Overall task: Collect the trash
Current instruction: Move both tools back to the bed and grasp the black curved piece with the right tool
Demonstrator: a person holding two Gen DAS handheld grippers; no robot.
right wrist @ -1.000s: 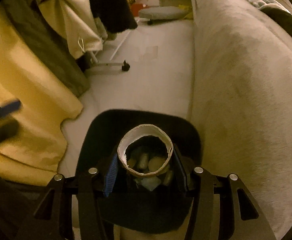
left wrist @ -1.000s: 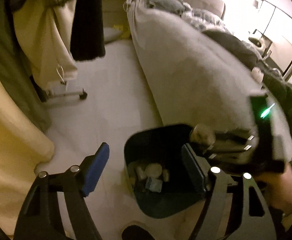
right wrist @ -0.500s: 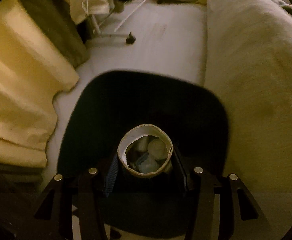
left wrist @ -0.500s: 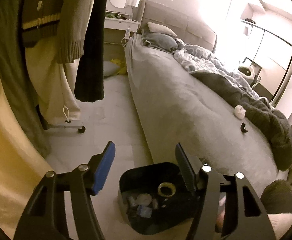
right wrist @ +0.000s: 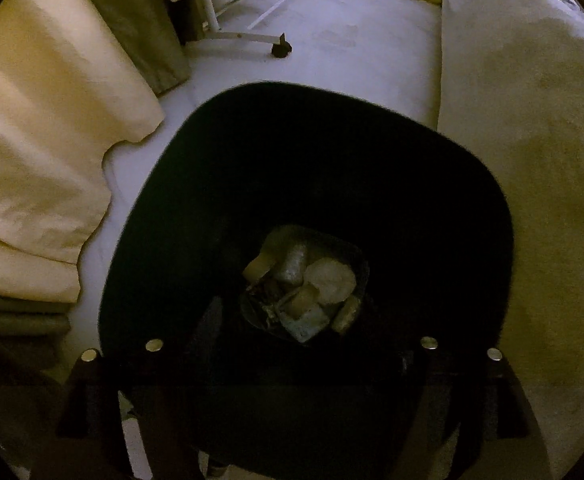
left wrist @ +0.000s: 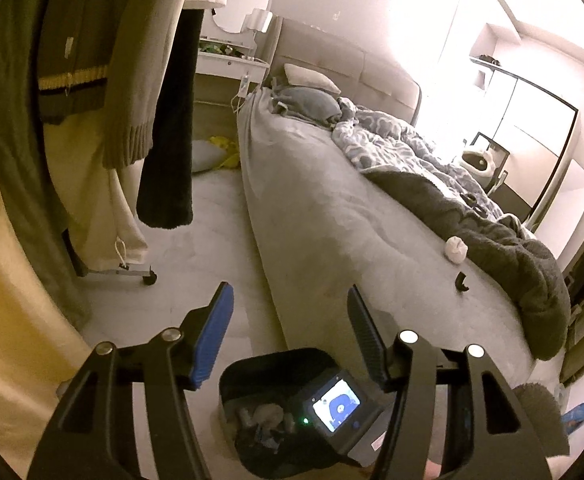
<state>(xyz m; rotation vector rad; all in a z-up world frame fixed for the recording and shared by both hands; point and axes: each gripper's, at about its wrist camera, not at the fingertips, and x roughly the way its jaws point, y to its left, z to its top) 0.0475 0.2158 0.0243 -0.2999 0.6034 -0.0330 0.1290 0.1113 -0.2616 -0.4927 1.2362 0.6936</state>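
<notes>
A black trash bin (right wrist: 196, 184) stands on the floor beside the bed; it also shows low in the left wrist view (left wrist: 252, 364). Several pieces of trash (right wrist: 307, 284) lie at its bottom. My right gripper (right wrist: 292, 344) hangs over the bin mouth, its fingers spread wide and lost in the dark, nothing between them. My left gripper (left wrist: 288, 332) is open and empty, raised above the bin. A white crumpled wad (left wrist: 456, 249) and a small black curved piece (left wrist: 460, 281) lie on the bed.
The grey bed (left wrist: 331, 208) with a dark blanket (left wrist: 491, 220) runs along the right. Hanging clothes (left wrist: 112, 80) on a wheeled rack (left wrist: 148, 278) and a yellow curtain (right wrist: 44, 160) stand at the left. The right gripper's camera screen (left wrist: 336, 402) shows above the bin.
The cardboard tape roll that my right gripper held is gone from its fingers; the gripper has opened over the bin. My left gripper has tilted up toward the bed.
</notes>
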